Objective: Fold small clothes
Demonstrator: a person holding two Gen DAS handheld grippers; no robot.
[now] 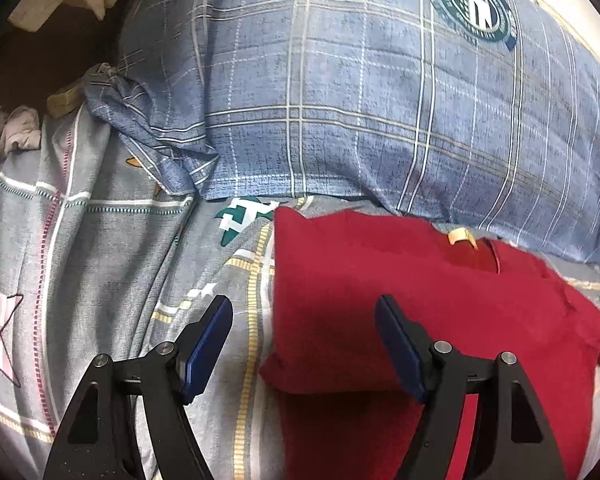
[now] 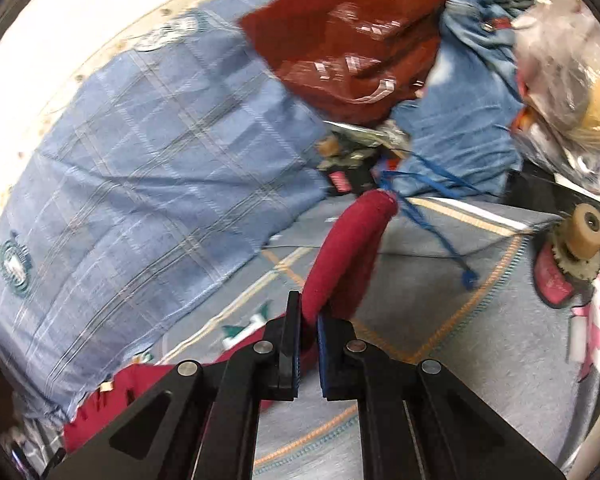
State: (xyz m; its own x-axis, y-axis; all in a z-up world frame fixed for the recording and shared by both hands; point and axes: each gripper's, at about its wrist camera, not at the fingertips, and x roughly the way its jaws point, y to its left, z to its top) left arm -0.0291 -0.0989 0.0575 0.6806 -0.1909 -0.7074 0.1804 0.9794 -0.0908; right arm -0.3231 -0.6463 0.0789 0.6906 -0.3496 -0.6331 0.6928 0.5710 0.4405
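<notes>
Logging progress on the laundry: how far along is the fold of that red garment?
Partly done: the red garment lies on the bedsheet with its left side already a straight folded edge. In hand: the right gripper is shut on a lifted sleeve or edge. The left gripper hovers open. Remaining folds are left.

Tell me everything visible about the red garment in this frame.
The red garment is a small top of soft, matte, knit-looking cloth, with a neckline and a pale label at its far edge. It lies mostly flat on the grey patterned bedsheet, its far edge close to the blue plaid pillow. The left edge looks folded over. The open left claw hovers over that edge, holding nothing. The right claw is shut on a sleeve, which rises out of its grip in a rolled tube.
</notes>
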